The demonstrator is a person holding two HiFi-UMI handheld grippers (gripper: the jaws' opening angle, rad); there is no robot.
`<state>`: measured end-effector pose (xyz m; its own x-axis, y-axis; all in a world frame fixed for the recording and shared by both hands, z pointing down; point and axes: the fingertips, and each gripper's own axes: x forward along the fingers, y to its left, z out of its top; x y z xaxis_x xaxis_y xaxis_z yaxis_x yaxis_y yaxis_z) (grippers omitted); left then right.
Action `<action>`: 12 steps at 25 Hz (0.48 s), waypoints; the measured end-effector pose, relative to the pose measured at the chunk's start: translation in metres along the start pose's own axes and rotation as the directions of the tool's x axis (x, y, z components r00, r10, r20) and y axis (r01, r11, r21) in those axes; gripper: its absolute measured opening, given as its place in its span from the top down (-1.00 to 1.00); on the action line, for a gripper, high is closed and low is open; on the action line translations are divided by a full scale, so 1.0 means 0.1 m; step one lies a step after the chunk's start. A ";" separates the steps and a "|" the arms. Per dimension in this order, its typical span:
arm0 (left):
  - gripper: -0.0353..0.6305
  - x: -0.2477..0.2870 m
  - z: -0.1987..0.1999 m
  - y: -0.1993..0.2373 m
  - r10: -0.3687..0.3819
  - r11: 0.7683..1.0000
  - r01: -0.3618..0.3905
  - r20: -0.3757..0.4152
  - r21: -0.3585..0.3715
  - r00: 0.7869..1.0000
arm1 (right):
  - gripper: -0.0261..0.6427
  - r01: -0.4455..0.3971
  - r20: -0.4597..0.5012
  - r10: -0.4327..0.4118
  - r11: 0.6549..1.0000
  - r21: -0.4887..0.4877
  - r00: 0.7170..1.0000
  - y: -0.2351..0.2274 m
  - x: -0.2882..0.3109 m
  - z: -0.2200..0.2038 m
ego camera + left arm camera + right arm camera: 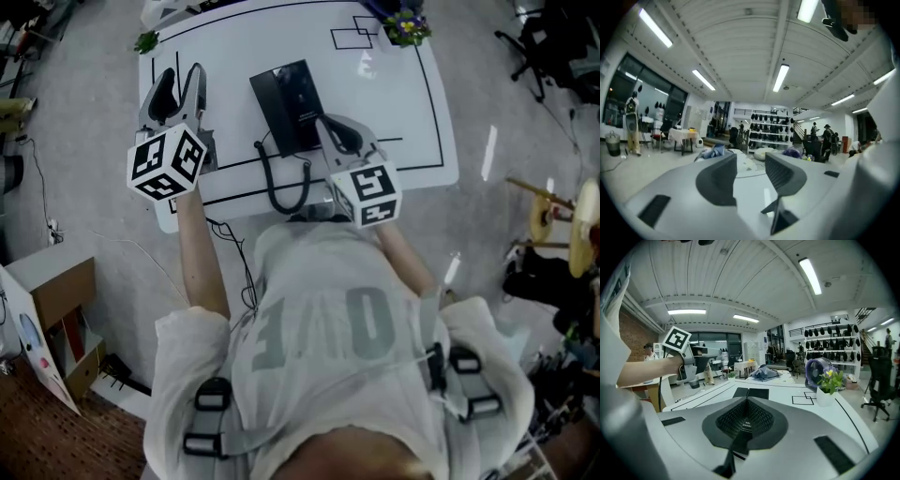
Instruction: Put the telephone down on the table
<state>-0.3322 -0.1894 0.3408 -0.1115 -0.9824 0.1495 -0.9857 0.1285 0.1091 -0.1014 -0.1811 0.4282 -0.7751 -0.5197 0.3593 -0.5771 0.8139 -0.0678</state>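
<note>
The black telephone (287,103) lies flat on the white table (412,122), and its coiled cord (279,192) loops over the near edge. In the right gripper view the telephone (750,393) shows as a dark slab just beyond the jaws. My right gripper (330,124) sits at the telephone's right near corner with its pads pressed together and nothing seen between them (746,401). My left gripper (185,73) is held up over the table's left side, away from the telephone. Its jaws stand apart with nothing between them (751,161).
A potted plant with flowers (405,26) stands at the table's far right, a small fan (814,371) beside it. Black outlined rectangles (354,36) are marked on the table. A cardboard box (56,281) is on the floor at the left, an office chair (877,380) at the right.
</note>
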 end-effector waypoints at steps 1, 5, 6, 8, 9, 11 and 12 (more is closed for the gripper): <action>0.38 -0.06 0.11 -0.03 0.030 0.999 -0.031 0.033 0.022 0.999 | 0.90 0.004 0.004 -0.004 1.000 -0.009 1.000 -0.02 0.01 0.01; 0.64 -0.28 0.38 -0.21 0.124 0.985 -0.139 0.135 0.104 0.983 | 0.90 -0.001 0.033 0.002 1.000 -0.013 0.999 0.00 0.02 0.12; 0.71 -0.33 0.41 -0.26 0.146 0.980 -0.164 0.151 0.116 0.978 | 0.90 -0.003 0.041 0.004 1.000 -0.012 0.999 0.01 0.02 0.15; 0.83 -0.41 0.40 -0.36 0.179 0.972 -0.201 0.172 0.119 0.969 | 0.90 0.004 0.040 -0.003 1.000 -0.022 0.999 -0.01 0.03 0.14; 0.86 -0.43 0.37 -0.41 0.183 0.972 -0.205 0.177 0.112 0.967 | 0.90 0.011 0.035 -0.010 0.999 -0.030 0.999 -0.03 0.03 0.12; 0.87 -0.45 0.27 -0.55 0.163 0.978 -0.181 0.173 0.099 0.971 | 0.90 0.014 0.045 -0.012 0.999 -0.032 0.999 -0.03 0.03 0.14; 0.87 -0.45 0.20 -0.63 0.144 0.982 -0.162 0.166 0.099 0.976 | 0.90 0.009 0.060 -0.007 1.000 -0.028 0.998 0.00 0.02 0.18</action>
<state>-0.2680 -0.1557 0.3075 -0.2720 -0.9623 -0.0011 -0.9622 0.2720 -0.0147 -0.1078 -0.1872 0.4119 -0.7850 -0.5400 0.3035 -0.5765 0.8162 -0.0386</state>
